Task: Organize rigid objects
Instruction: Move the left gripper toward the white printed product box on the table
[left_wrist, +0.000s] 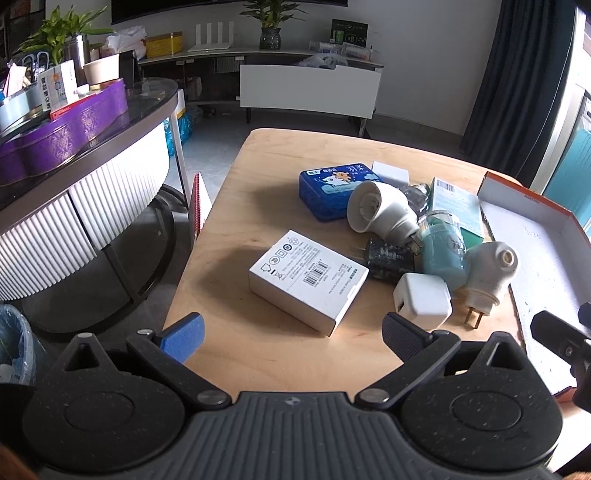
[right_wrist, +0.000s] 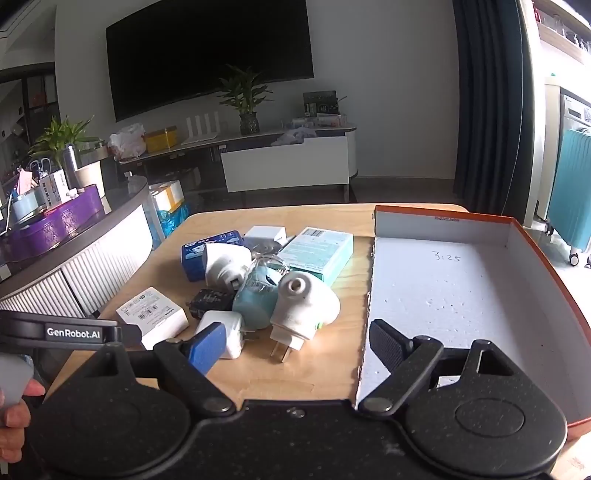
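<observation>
A heap of small rigid items lies on the wooden table (left_wrist: 258, 177): a white barcode box (left_wrist: 308, 280), a blue tin (left_wrist: 328, 190), a white cone-shaped plug (left_wrist: 380, 212), a black adapter (left_wrist: 388, 258), a white USB charger (left_wrist: 423, 301), a pale blue bottle (left_wrist: 443, 254) and a white plug-in vaporizer (left_wrist: 489, 271). My left gripper (left_wrist: 293, 338) hovers open just in front of the barcode box, holding nothing. My right gripper (right_wrist: 299, 341) stands open near the vaporizer (right_wrist: 304, 306) and the USB charger (right_wrist: 221, 332), also holding nothing.
An orange-rimmed shallow box (right_wrist: 443, 280) with a white foam floor lies right of the heap. A teal carton (right_wrist: 316, 254) and a small white box (right_wrist: 266, 234) sit behind the heap. A purple tin (left_wrist: 62, 136) rests on a round side table at left. A hand (right_wrist: 14, 417) shows at lower left.
</observation>
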